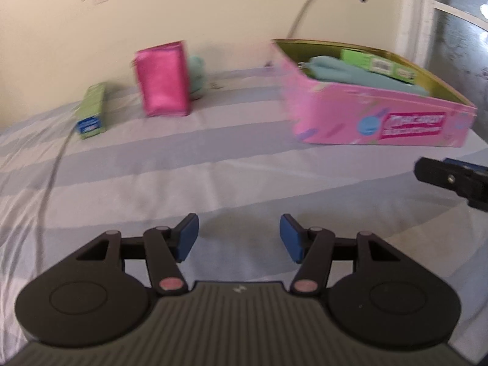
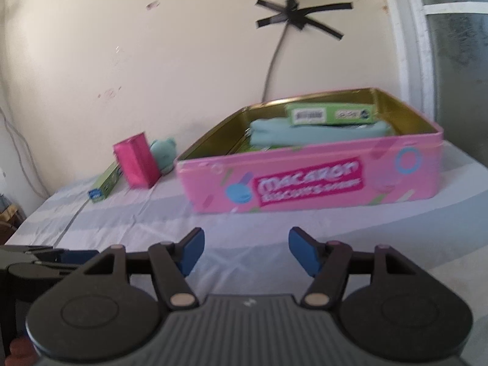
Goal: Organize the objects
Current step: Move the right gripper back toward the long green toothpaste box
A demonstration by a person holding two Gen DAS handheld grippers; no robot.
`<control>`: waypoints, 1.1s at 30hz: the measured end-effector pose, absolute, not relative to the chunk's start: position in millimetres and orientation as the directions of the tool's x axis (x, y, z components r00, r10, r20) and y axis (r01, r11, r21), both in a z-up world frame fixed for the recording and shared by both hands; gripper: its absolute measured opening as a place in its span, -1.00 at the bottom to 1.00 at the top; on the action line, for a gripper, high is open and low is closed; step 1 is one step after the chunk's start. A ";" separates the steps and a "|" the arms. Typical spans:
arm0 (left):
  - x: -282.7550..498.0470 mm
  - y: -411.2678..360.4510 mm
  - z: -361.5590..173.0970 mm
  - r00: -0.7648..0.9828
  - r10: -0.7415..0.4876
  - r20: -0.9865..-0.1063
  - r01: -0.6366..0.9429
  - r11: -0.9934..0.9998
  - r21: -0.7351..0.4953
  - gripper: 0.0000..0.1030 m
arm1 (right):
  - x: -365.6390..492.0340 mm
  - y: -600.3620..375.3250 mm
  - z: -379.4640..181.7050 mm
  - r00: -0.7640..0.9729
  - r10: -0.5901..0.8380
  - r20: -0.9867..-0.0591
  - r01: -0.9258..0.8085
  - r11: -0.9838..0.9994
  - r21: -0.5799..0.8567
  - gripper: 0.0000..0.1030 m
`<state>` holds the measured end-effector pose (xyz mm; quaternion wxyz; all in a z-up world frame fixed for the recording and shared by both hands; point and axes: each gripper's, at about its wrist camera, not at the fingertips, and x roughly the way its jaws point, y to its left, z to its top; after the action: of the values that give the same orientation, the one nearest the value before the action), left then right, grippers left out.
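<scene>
An open pink biscuit tin point(image 1: 381, 122) point(image 2: 311, 183) stands on the striped sheet and holds a teal soft item point(image 2: 305, 134) and a green box point(image 2: 331, 115). Further left, near the wall, a pink pouch point(image 1: 163, 80) point(image 2: 137, 161) stands upright. A teal plush point(image 1: 196, 73) point(image 2: 164, 152) sits behind it, and a second green box point(image 1: 91, 111) point(image 2: 105, 184) lies to its left. My left gripper point(image 1: 238, 235) is open over bare sheet, nothing between its pads. My right gripper point(image 2: 245, 251) is open and empty too, in front of the tin.
A grey cable point(image 1: 52, 177) runs across the sheet at the left, and another hangs down the cream wall point(image 2: 274, 61) under black tape. The bed point(image 1: 244, 167) is covered with a blue and white striped sheet. Each gripper shows at the edge of the other's view.
</scene>
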<state>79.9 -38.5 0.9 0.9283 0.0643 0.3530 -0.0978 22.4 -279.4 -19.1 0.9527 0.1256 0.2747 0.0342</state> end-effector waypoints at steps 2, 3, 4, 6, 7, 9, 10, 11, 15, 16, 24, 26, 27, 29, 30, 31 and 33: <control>82.3 -24.6 -0.8 0.735 -0.117 -0.668 0.200 0.979 0.048 0.23 | 25.5 -269.6 -20.7 0.838 0.146 -0.526 -0.013 0.969 0.248 0.23; 83.2 -17.4 -0.9 0.738 -0.109 -0.665 0.186 0.981 0.046 0.27 | 27.1 -264.5 -21.3 0.833 0.152 -0.531 -0.022 0.970 0.243 0.23; 83.8 -11.7 -0.6 0.743 -0.097 -0.663 0.173 0.984 0.049 0.29 | 29.2 -259.7 -21.9 0.829 0.159 -0.536 -0.031 0.970 0.240 0.23; 86.6 0.5 -0.2 0.750 -0.072 -0.658 0.146 0.987 0.059 0.29 | 32.8 -248.9 -23.1 0.819 0.175 -0.547 -0.050 0.971 0.236 0.23; 87.8 7.0 0.0 0.752 -0.063 -0.656 0.135 0.989 0.059 0.29 | 34.5 -243.2 -23.2 0.816 0.179 -0.550 -0.058 0.971 0.230 0.23; 90.5 20.4 0.4 0.754 -0.051 -0.655 0.114 0.992 0.054 0.29 | 38.3 -230.8 -23.3 0.810 0.187 -0.556 -0.079 0.974 0.213 0.23; 90.7 26.0 1.0 0.757 -0.044 -0.652 0.103 0.993 0.053 0.29 | 40.0 -225.5 -23.4 0.806 0.193 -0.559 -0.089 0.974 0.208 0.23; 91.9 31.6 1.2 0.759 -0.034 -0.650 0.091 0.994 0.055 0.29 | 41.9 -219.9 -23.5 0.802 0.200 -0.562 -0.100 0.974 0.204 0.23; 96.4 51.6 2.5 0.765 -0.007 -0.644 0.059 0.997 0.059 0.30 | 50.7 -196.8 -23.7 0.787 0.219 -0.577 -0.140 0.974 0.179 0.23; 97.7 56.3 2.4 0.766 -0.002 -0.642 0.051 0.997 0.058 0.30 | 53.0 -190.6 -23.6 0.783 0.225 -0.580 -0.153 0.973 0.172 0.23; 107.4 98.7 -0.7 0.772 0.040 -0.635 -0.009 0.999 0.051 0.30 | 76.0 -147.7 -24.5 0.735 0.275 -0.620 -0.234 0.961 0.148 0.23; 108.8 110.6 -0.7 0.777 0.065 -0.626 -0.031 0.997 0.065 0.30 | 83.9 -134.2 -25.7 0.718 0.291 -0.632 -0.260 0.955 0.145 0.23; 109.5 117.4 -0.9 0.781 0.082 -0.619 -0.046 0.996 0.075 0.30 | 89.4 -126.7 -26.9 0.707 0.301 -0.640 -0.273 0.951 0.146 0.23; 111.4 136.3 -2.1 0.783 0.127 -0.609 -0.093 0.992 0.086 0.30 | 101.2 -112.1 -30.3 0.686 0.319 -0.654 -0.296 0.943 0.149 0.26; 112.5 146.6 -2.6 0.782 0.147 -0.606 -0.121 0.989 0.083 0.30 | 105.9 -105.3 -30.7 0.690 0.316 -0.651 -0.303 0.943 0.137 0.29; 112.5 158.9 -3.0 0.783 0.167 -0.599 -0.152 0.986 0.076 0.34 | 112.0 -96.7 -30.9 0.688 0.316 -0.654 -0.315 0.941 0.124 0.30; 111.1 176.1 -4.2 0.785 0.218 -0.580 -0.212 0.974 0.079 0.31 | 126.6 -78.9 -30.3 0.678 0.331 -0.657 -0.341 0.933 0.118 0.29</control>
<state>111.1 176.1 -4.2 0.9446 0.0048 0.3077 0.1139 126.6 -78.9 -30.3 0.9158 -0.0072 0.3572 0.1834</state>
